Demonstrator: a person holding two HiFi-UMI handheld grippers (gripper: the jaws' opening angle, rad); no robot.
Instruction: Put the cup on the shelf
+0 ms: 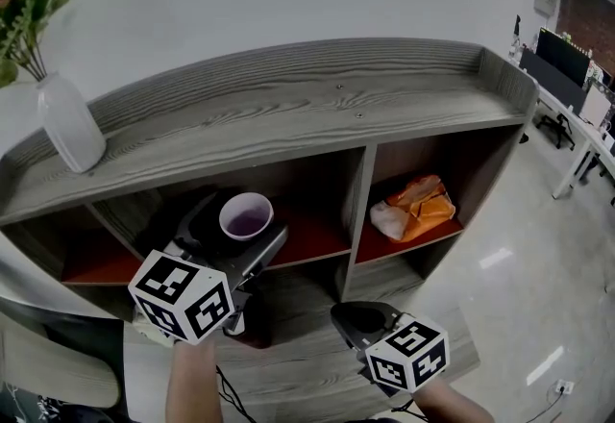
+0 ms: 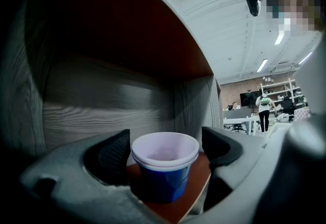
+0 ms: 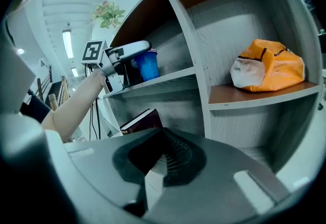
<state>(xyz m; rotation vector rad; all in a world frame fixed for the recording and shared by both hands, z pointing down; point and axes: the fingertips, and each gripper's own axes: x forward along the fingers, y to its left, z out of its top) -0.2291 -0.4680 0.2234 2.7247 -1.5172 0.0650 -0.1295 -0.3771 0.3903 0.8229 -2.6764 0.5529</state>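
Right gripper low before the unit, jaws closed together, empty. Left gripper reaches into the middle compartment, jaws spread wide either side of the blue cup (white inside), which stands upright on the red shelf board. Orange bag in the compartment to the right.

No readable text, label, brand or number anywhere.

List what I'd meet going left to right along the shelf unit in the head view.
White bottle-shaped vase with flowers → blue plastic cup with white inside → grey wooden shelf divider → crumpled orange bag.
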